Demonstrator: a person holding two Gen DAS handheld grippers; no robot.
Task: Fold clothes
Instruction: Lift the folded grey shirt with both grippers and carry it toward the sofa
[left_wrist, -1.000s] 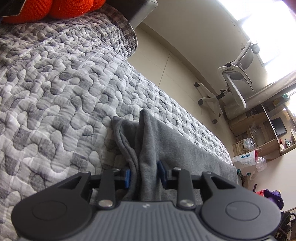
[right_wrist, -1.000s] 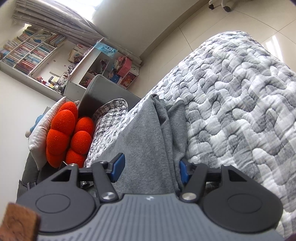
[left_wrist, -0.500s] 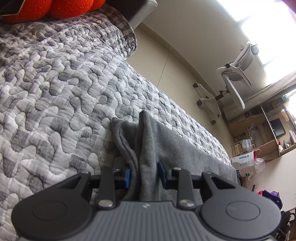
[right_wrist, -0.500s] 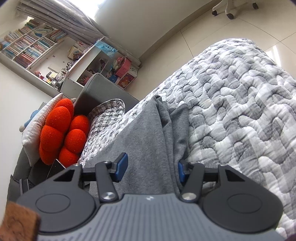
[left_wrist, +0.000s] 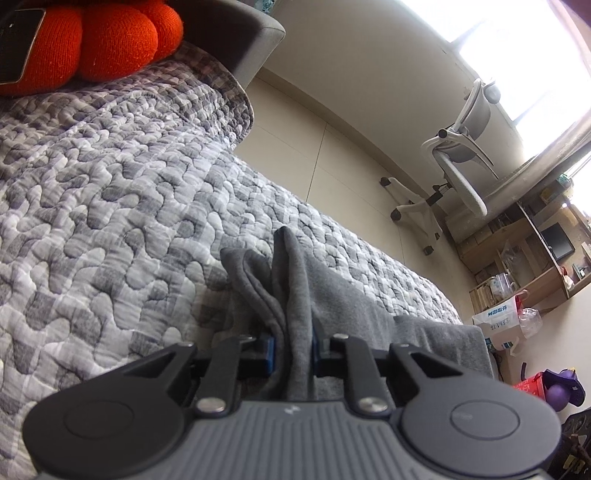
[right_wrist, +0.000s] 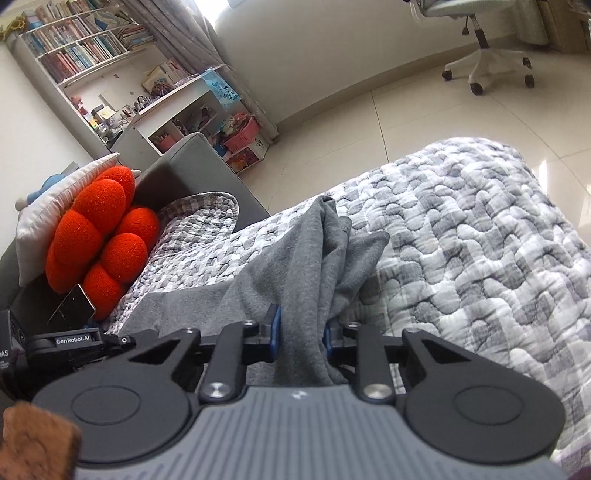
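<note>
While the grey garment (left_wrist: 295, 295) lies across the quilted bedspread (left_wrist: 110, 221), we grip it at two places with a gripper in each hand. Our left gripper (left_wrist: 293, 350) has a bunched ridge of the grey cloth between its blue pads (left_wrist: 270, 354), and its jaws are closing to a narrow gap with the fabric pressed between them. From there the cloth rises in folds toward the far side and also spreads flat to the right along the bed's edge.

Our right gripper (right_wrist: 301, 332) has another gathered fold of the same garment (right_wrist: 306, 258) between its pads (right_wrist: 275, 332); its jaws are closing too, now narrow around the cloth. In the right wrist view the fabric stands up in a peak beyond the jaws, with a loose flap falling to the right onto the bedspread (right_wrist: 480, 240), and a flatter part runs off to the left toward the near edge.

At the far left of the bed sits an orange knotted cushion (right_wrist: 99, 236), with a white pillow (right_wrist: 55, 221) behind it and a phone (right_wrist: 74, 304) leaning against its near side. A grey headboard (right_wrist: 192, 166) stands beyond the cushion. On the tiled floor (right_wrist: 369, 122) past the bed stands a white office chair (left_wrist: 454, 162), and a bookshelf (right_wrist: 85, 48) lines the far wall.
</note>
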